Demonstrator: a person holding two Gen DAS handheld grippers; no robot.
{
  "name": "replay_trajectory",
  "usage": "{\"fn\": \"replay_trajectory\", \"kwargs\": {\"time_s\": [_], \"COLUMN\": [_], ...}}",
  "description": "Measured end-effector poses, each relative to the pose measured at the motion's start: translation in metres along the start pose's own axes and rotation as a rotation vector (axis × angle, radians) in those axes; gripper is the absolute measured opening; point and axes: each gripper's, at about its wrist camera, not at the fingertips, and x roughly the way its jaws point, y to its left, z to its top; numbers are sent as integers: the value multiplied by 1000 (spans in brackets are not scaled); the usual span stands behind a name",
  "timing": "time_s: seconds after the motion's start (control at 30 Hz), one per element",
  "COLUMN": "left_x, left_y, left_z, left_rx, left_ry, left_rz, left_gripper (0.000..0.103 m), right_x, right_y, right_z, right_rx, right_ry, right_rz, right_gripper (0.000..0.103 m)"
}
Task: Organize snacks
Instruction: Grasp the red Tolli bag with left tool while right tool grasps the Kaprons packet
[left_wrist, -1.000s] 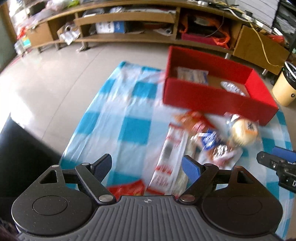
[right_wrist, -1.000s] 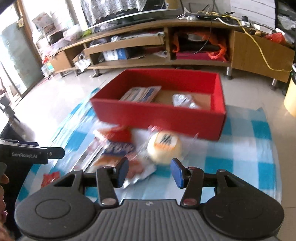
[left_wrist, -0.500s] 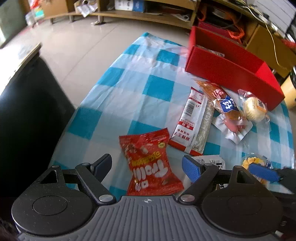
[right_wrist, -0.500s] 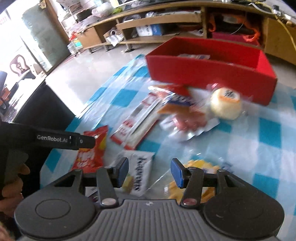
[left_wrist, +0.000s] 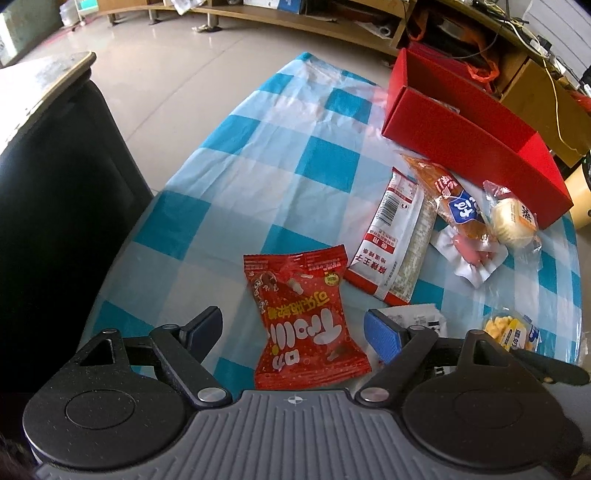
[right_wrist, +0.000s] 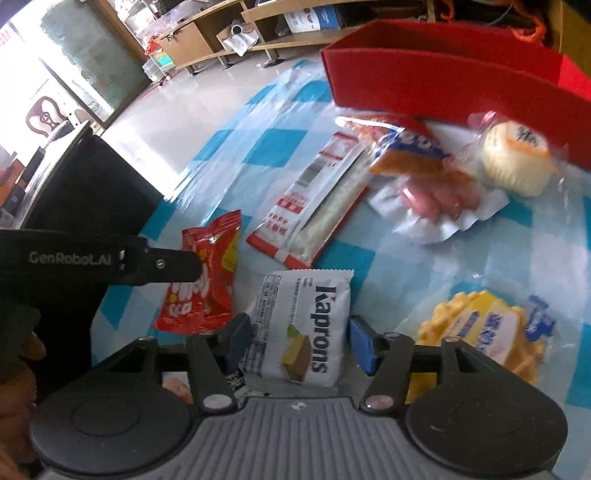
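My left gripper (left_wrist: 293, 330) is open, its jaws either side of a red candy bag (left_wrist: 304, 317) lying on the blue-checked cloth (left_wrist: 236, 199). My right gripper (right_wrist: 295, 341) is open over a white Kaprons wafer pack (right_wrist: 303, 325). A yellow waffle pack (right_wrist: 484, 332) lies to its right. Further off lie a long red-and-white pack (left_wrist: 395, 236), an orange bread pack (left_wrist: 448, 199), pink sausages (right_wrist: 436, 201) and a round bun (left_wrist: 513, 221). The red box (left_wrist: 469, 140) stands behind them.
A black cabinet (left_wrist: 55, 206) stands left of the cloth. Wooden shelving (left_wrist: 332, 18) runs along the far wall beyond tiled floor (left_wrist: 177, 74). The left gripper's body (right_wrist: 92, 258) shows in the right wrist view, over the red candy bag (right_wrist: 207, 280).
Both grippers have pulled back from the red box toward the near end of the cloth and dropped lower. The candy bag and wafer pack now sit between their jaws.
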Motion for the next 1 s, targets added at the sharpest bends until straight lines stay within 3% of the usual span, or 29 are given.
{"fn": "replay_trajectory", "kwargs": {"time_s": [0.23, 0.43, 0.67, 0.77, 1.0], "left_x": [15, 25, 45, 42, 33], "left_y": [-1, -8, -9, -11, -13], "left_z": [1, 6, 6, 6, 1], "left_rx": [-23, -45, -62, -40, -11], "left_ry": [37, 49, 100, 86, 99], "left_rz": [15, 22, 43, 69, 21], "left_gripper": [90, 90, 89, 78, 66], "right_x": [4, 7, 6, 3, -25], "right_y": [11, 10, 15, 11, -2], "right_z": [-2, 1, -2, -3, -12], "right_rx": [-60, -60, -144, -136, -94], "right_ry": [-2, 3, -14, -10, -35], "right_rz": [-27, 1, -25, -17, -13], "right_gripper": [57, 62, 56, 56, 56]}}
